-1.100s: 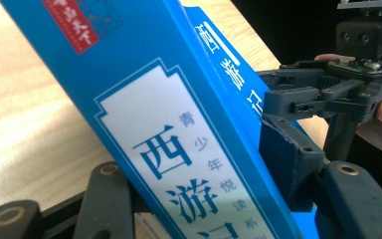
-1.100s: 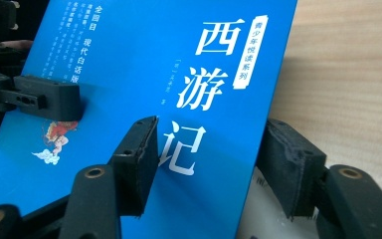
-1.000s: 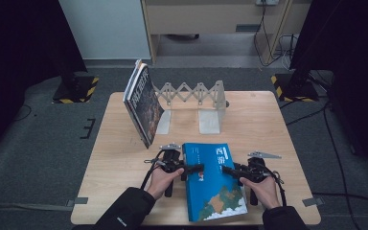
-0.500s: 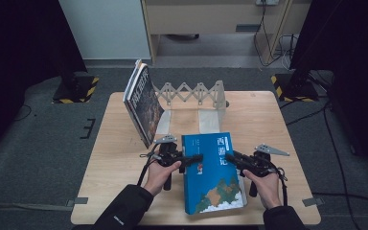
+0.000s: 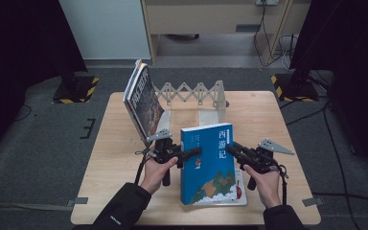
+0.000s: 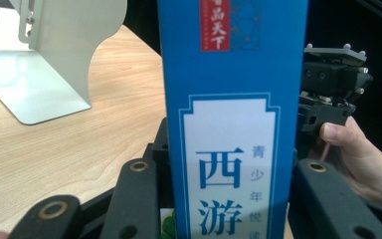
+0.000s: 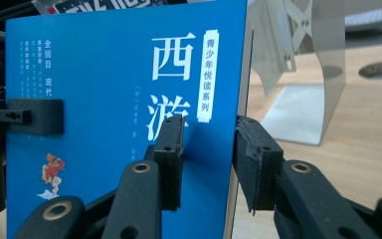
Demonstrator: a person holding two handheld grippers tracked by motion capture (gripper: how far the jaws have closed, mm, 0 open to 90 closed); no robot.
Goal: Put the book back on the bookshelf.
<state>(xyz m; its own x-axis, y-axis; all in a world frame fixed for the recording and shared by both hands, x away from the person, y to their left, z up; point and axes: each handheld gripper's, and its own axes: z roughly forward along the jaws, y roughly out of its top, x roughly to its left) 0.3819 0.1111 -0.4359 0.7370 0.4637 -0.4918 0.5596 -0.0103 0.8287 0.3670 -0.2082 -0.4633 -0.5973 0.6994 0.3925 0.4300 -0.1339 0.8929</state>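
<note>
Lower centre of the high view, a blue hardback book with white Chinese title characters point(image 5: 211, 163) is being held tilted up off the pale wooden table point(image 5: 124, 143), its near end over a second, thinner book lying flat there point(image 5: 237, 194). The left gripper point(image 5: 196, 152) is clamping the book's spine edge; its jaws have just been closing on it. The right gripper point(image 5: 231, 148) is pinching the opposite page edge, jaws likewise just closing. Behind, a dark-covered book point(image 5: 143, 103) is leaning against a grey metal expanding bookend rack point(image 5: 191, 93)
</note>
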